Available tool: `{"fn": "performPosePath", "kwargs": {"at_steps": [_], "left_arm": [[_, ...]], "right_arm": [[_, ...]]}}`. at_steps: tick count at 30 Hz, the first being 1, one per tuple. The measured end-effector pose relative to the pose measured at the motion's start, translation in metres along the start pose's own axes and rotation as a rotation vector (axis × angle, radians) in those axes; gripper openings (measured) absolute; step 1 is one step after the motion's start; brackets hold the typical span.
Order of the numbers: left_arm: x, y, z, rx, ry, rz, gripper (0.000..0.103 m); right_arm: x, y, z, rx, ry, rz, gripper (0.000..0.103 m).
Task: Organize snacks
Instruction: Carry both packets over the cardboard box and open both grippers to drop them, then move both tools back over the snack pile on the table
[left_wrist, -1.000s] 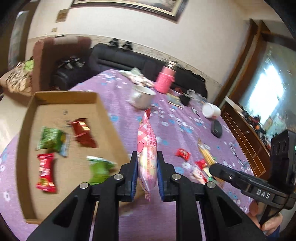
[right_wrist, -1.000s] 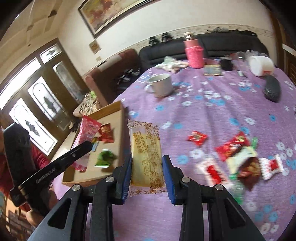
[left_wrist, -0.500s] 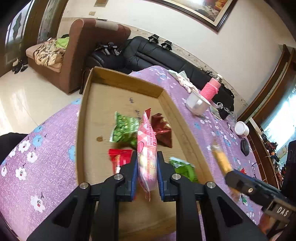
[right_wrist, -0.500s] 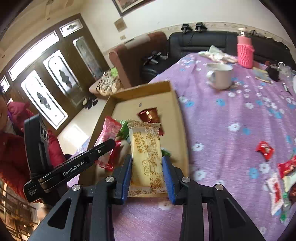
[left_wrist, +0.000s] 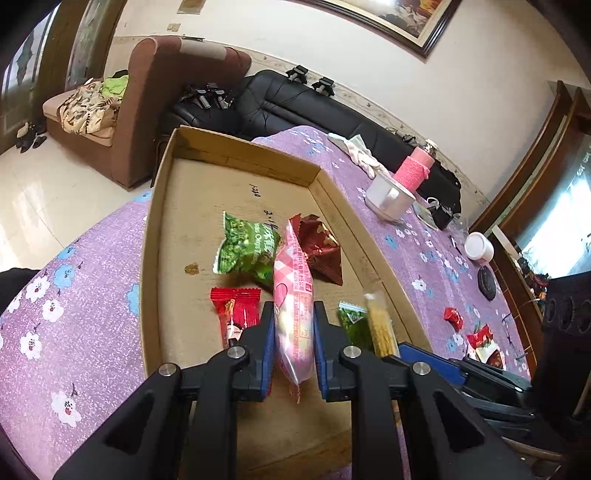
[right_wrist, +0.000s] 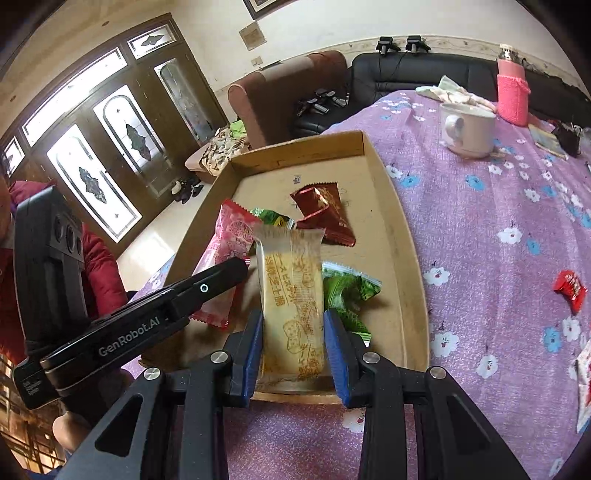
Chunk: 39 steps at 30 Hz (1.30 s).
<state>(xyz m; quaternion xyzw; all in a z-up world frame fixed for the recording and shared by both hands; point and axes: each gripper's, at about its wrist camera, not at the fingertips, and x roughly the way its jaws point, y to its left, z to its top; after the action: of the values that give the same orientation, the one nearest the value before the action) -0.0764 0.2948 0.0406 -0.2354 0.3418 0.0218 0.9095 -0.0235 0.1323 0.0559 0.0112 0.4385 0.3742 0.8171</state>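
A shallow cardboard box lies on the purple flowered table. My left gripper is shut on a pink snack packet, held over the box's near part. My right gripper is shut on a yellow biscuit packet, held over the box's near edge, beside the left gripper. In the box lie a green packet, a dark red packet, a red candy and a small green packet.
Loose red candies lie on the tablecloth right of the box. A white mug, a pink bottle, a white cloth and a white cup stand farther back. Sofas stand beyond the table.
Both grippers have carried their packets from over the tablecloth leftward to over the box and now hold them lower and side by side. Both stay shut.
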Motion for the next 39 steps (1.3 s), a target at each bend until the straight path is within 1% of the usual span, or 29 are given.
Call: {"fn": "performPosePath", "kwargs": {"at_steps": [4, 10, 14, 18, 21, 27, 34, 39], "left_arm": [[0.005, -0.003, 0.001, 0.009, 0.015, 0.005, 0.018], [0.003, -0.008, 0.001, 0.029, -0.003, 0.009, 0.018], [0.003, -0.007, 0.001, 0.025, -0.005, 0.001, 0.019], [0.001, -0.006, 0.001, 0.025, -0.008, -0.004, 0.023], [0.000, -0.007, 0.001, 0.029, -0.016, -0.006, 0.033], [-0.001, -0.007, 0.001, 0.030, -0.018, 0.000, 0.034], [-0.003, -0.009, 0.000, 0.036, -0.031, 0.023, 0.034], [-0.004, -0.012, -0.001, 0.051, -0.039, 0.059, 0.034]], "right_arm": [[0.001, -0.003, -0.002, 0.003, -0.003, 0.001, 0.037], [0.002, -0.004, -0.004, -0.001, 0.002, 0.012, 0.038], [0.000, -0.001, -0.006, -0.011, -0.005, 0.015, 0.038], [-0.002, 0.000, -0.006, -0.012, -0.008, 0.015, 0.038], [-0.004, 0.000, -0.007, -0.004, -0.011, 0.018, 0.038], [-0.013, -0.001, -0.005, 0.005, -0.026, 0.021, 0.038], [-0.041, -0.010, -0.006, 0.036, -0.062, 0.031, 0.038], [-0.069, -0.033, -0.010, 0.085, -0.095, 0.020, 0.038]]}}
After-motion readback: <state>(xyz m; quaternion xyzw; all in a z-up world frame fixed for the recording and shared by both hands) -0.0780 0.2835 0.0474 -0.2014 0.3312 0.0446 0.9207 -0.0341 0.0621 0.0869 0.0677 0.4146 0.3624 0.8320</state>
